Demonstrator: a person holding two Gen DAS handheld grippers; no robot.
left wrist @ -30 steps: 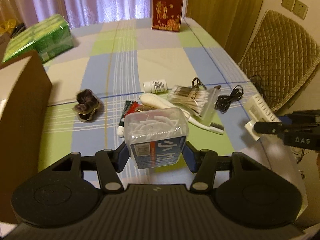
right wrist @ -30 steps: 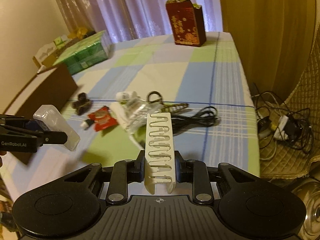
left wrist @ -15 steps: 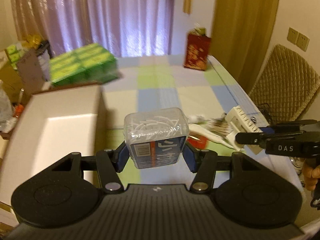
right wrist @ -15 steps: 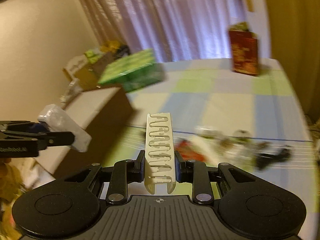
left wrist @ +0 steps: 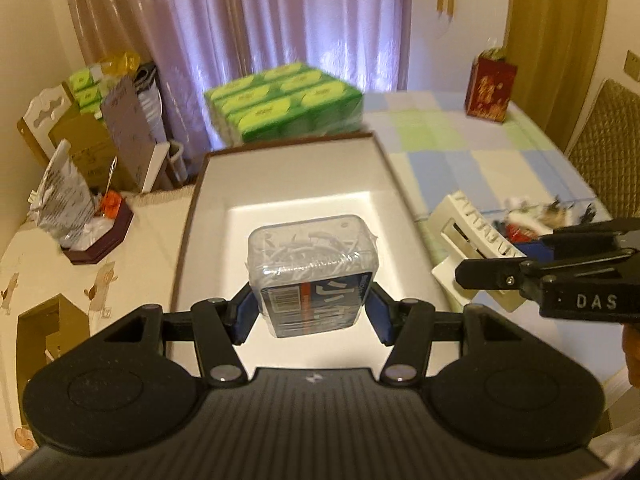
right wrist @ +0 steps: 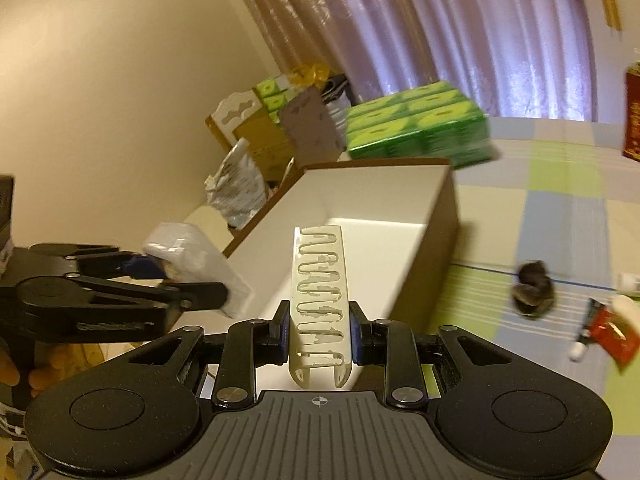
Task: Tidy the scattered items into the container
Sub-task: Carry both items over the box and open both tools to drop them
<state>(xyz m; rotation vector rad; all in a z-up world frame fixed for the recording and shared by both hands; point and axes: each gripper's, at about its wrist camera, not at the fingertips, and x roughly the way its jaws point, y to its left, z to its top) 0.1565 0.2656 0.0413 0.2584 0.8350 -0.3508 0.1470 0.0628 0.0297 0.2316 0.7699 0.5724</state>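
1. Purple curtains [left wrist: 280, 20] hang behind a table with a checked cloth [left wrist: 460, 148]. A big open box [left wrist: 292, 176] with white inside walls sits on the table. It looks empty.

2. In the left wrist view, the left gripper [left wrist: 314, 312] is squeezed tight on a clear tub of floss picks [left wrist: 312, 272]. The tub hangs in the air right over the white floor of the box.

3. In the right wrist view, the right gripper [right wrist: 320, 340] is squeezed tight on a white slotted rack [right wrist: 322, 304]. The rack stands up tall and sticks out over the near edge of the box.

4. More small things [right wrist: 600, 320] lie on the cloth, well apart from the box. They are not tidied yet.

5. The two grippers are close together near the box. I think they could bump if both go in at once.

6. The tub is up high. If the fingers let go from there, it might bounce or tip over, and the lid could pop.

7. The rack is held only near its bottom. It could knock the box wall on the way in and twist or slip out onto the table.

8. A hard knock might also push the box along the cloth.
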